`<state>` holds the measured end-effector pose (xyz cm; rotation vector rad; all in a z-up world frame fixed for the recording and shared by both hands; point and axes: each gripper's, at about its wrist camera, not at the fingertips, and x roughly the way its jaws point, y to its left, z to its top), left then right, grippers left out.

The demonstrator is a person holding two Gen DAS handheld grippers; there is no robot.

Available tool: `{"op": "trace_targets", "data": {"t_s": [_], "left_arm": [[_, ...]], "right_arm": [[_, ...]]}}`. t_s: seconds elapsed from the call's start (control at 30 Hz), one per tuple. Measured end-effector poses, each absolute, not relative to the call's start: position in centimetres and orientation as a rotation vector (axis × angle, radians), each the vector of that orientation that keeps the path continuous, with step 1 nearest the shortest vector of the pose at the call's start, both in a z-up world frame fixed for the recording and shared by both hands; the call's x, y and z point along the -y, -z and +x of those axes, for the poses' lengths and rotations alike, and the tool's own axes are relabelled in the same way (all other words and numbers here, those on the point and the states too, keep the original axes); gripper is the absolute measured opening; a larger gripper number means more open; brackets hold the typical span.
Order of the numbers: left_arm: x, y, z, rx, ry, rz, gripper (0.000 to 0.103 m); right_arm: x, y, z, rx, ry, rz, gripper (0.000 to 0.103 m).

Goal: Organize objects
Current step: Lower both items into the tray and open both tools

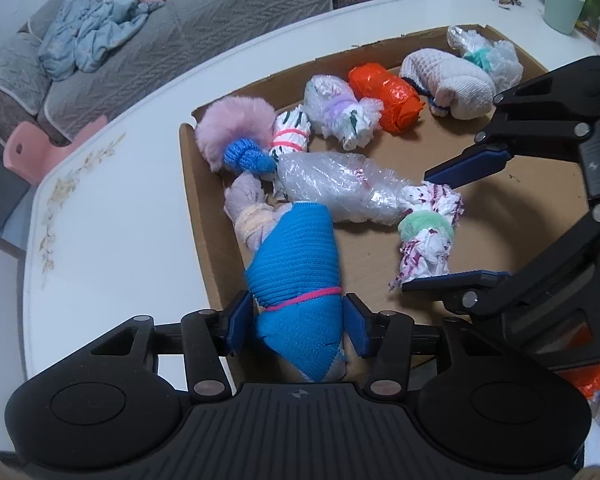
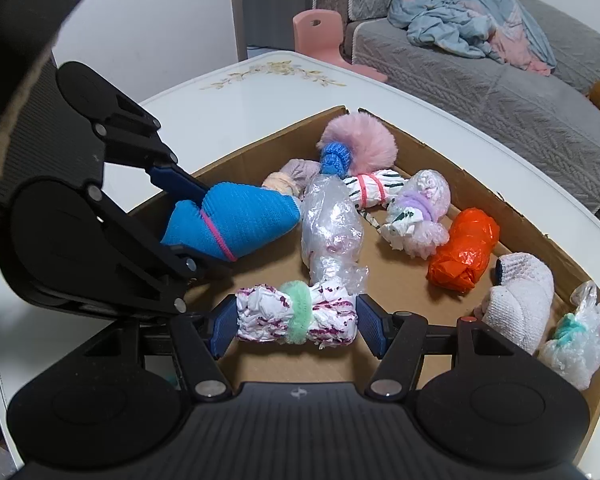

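Observation:
A shallow cardboard box [image 1: 512,216] [image 2: 396,280] on the white table holds several tied bundles. A blue cloth bundle with a pink band [image 1: 296,264] [image 2: 236,220] lies over the box's near-left edge. It sits between the pads of my left gripper [image 1: 298,324] [image 2: 214,228], with a thin gap showing beside the left pad. My right gripper [image 2: 296,326] [image 1: 416,232] is shut end to end on a white-and-purple bundle with a green scrunchie [image 2: 300,314] [image 1: 426,240], low over the box floor.
Also in the box: a clear plastic bundle [image 2: 330,224], a pink pom-pom with a blue tie [image 2: 360,140], an orange bag [image 2: 462,250], a white sock roll [image 2: 518,296] and other small bundles. A green cup [image 1: 562,6] stands on the table beyond. A sofa lies behind.

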<state>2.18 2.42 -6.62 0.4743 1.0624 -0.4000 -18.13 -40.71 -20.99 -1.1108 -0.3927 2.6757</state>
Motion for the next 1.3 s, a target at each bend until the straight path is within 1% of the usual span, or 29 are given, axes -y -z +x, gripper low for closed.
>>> {"op": "trace_targets", "data": {"t_s": [0.23, 0.3, 0.37, 0.4, 0.43, 0.47, 0.53, 0.63, 0.77, 0.83, 0.87, 0.9, 1.0, 1.1, 1.2, 1.3], "left_arm": [[-2.4, 6.0, 1.6, -1.042, 0.420, 0.511, 0.059], [-2.5, 5.7, 1.5, -1.041, 0.422, 0.520, 0.058], [-2.9, 4.8, 1.5, -1.044, 0.415, 0.512, 0.069], [-3.1, 4.3, 1.6, -1.045, 0.416, 0.502, 0.081], [-3.4, 3.9, 1.6, -1.043, 0.415, 0.493, 0.084], [-3.6, 3.5, 1.6, -1.044, 0.413, 0.490, 0.084], [-3.9, 3.2, 1.5, -1.043, 0.414, 0.497, 0.077], [-4.2, 3.2, 1.5, -1.040, 0.402, 0.507, 0.079], [-5.0, 3.1, 1.7, -1.057, 0.388, 0.484, 0.080], [-5.4, 2.9, 1.8, -1.063, 0.378, 0.467, 0.080], [-5.6, 2.7, 1.7, -1.066, 0.375, 0.459, 0.080], [-5.8, 2.6, 1.6, -1.067, 0.372, 0.452, 0.081], [-6.3, 2.0, 0.8, -1.077, 0.374, 0.405, 0.082], [-6.5, 1.6, 0.0, -1.101, 0.383, 0.336, 0.083], [-6.5, 1.5, -0.7, -1.140, 0.400, 0.249, 0.083], [-6.3, 1.2, -1.5, -1.161, 0.417, 0.172, 0.083]], "right_arm": [[40.8, 21.2, -18.1, 0.390, -2.671, -1.121, 0.059], [40.8, 21.2, -18.1, 0.391, -2.668, -1.124, 0.059], [40.8, 21.2, -18.2, 0.377, -2.681, -1.129, 0.059], [41.0, 21.3, -18.2, 0.387, -2.677, -1.132, 0.059], [41.0, 21.4, -18.2, 0.388, -2.675, -1.136, 0.059], [41.0, 21.4, -18.3, 0.378, -2.677, -1.139, 0.059], [41.0, 21.5, -18.5, 0.363, -2.680, -1.143, 0.059], [41.2, 21.7, -18.9, 0.360, -2.686, -1.150, 0.059], [41.7, 22.2, -19.3, 0.371, -2.678, -1.172, 0.064], [41.9, 22.2, -19.2, 0.383, -2.673, -1.169, 0.065], [41.9, 22.0, -19.0, 0.378, -2.674, -1.167, 0.069], [42.0, 21.7, -18.9, 0.377, -2.679, -1.163, 0.075], [42.4, 20.6, -18.1, 0.383, -2.686, -1.135, 0.078], [43.2, 19.3, -17.0, 0.400, -2.693, -1.104, 0.081], [44.0, 18.3, -15.2, 0.430, -2.670, -1.085, 0.081], [44.3, 17.4, -13.1, 0.412, -2.662, -1.065, 0.083]]}}
